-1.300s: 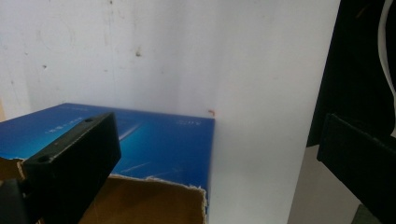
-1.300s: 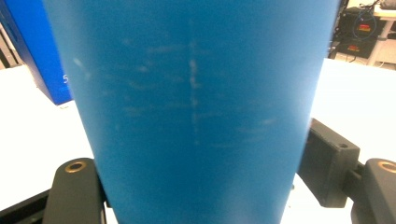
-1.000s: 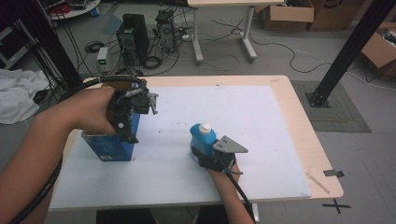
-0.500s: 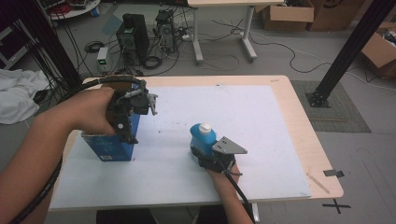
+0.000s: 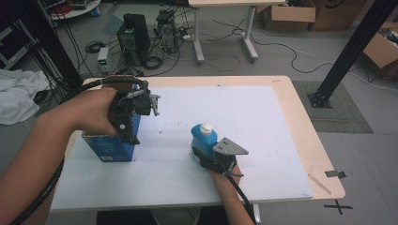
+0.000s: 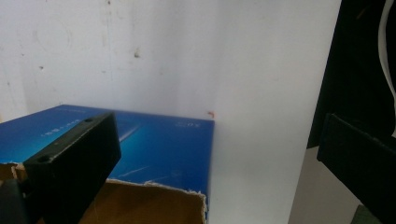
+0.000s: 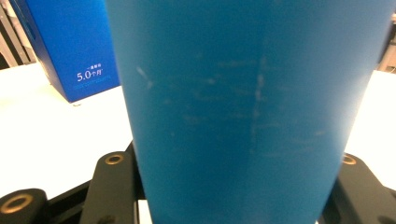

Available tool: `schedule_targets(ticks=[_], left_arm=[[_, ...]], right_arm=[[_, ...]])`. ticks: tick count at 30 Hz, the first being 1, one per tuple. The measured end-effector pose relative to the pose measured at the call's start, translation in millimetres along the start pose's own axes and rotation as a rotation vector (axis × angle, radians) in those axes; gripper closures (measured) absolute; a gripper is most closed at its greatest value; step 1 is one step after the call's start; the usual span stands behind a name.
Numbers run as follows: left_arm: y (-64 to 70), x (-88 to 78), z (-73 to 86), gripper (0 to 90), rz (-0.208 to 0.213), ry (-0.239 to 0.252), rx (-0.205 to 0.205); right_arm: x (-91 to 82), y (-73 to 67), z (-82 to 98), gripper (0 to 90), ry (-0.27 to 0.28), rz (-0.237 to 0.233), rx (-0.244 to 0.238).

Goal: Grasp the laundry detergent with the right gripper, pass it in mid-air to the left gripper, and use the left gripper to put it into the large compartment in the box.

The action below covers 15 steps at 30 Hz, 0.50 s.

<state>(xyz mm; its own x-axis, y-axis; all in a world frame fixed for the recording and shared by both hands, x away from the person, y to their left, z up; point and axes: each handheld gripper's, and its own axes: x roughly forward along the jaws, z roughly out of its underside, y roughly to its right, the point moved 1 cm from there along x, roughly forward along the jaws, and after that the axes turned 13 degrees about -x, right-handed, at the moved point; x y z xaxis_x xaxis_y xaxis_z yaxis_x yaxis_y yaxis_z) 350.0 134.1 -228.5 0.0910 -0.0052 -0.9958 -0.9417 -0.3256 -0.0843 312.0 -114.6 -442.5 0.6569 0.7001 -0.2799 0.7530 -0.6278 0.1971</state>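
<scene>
1. The blue bottle [image 5: 203, 138] could tip over. It is tall, and the right tool [image 5: 212, 157] holds it low down, near the bottom. If the hand lifts fast, the heavy top may lean and fall.
2. The bottle could also slip. Its side looks smooth in the right gripper view [image 7: 247, 116]. If the squeeze is too soft, it may slide out and bump the counter [image 5: 281, 140].
3. The blue box [image 5: 112, 145] stands near the bottle. If the bottle swings to that side, it may knock the box over.
4. The left tool [image 5: 129, 126] hangs right over the box. If it drops down, it may crush the torn top edge of the box [image 6: 154, 154].
5. The right tool has just been closing. Its two black parts now press on both sides of the bottle, so it is clamped on it. The bottle stands upright on the counter, near the front middle.
6. The left tool is wide apart. One black part is over the open box and the other is past its side. It holds nothing.
</scene>
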Motion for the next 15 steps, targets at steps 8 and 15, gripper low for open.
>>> schedule_targets(ticks=[8, 15], left_arm=[[2.8, 3.3, -5.9, 0.1, 0.008, -0.005, 0.024], [5.1, -1.8, -12.8, 0.1, 0.005, 0.003, 0.035]], right_arm=[[-4.0, 8.7, -2.5, 47.5, -0.005, -0.074, 0.005], [-15.8, 21.4, -19.0, 47.5, 0.012, -0.156, -0.057]])
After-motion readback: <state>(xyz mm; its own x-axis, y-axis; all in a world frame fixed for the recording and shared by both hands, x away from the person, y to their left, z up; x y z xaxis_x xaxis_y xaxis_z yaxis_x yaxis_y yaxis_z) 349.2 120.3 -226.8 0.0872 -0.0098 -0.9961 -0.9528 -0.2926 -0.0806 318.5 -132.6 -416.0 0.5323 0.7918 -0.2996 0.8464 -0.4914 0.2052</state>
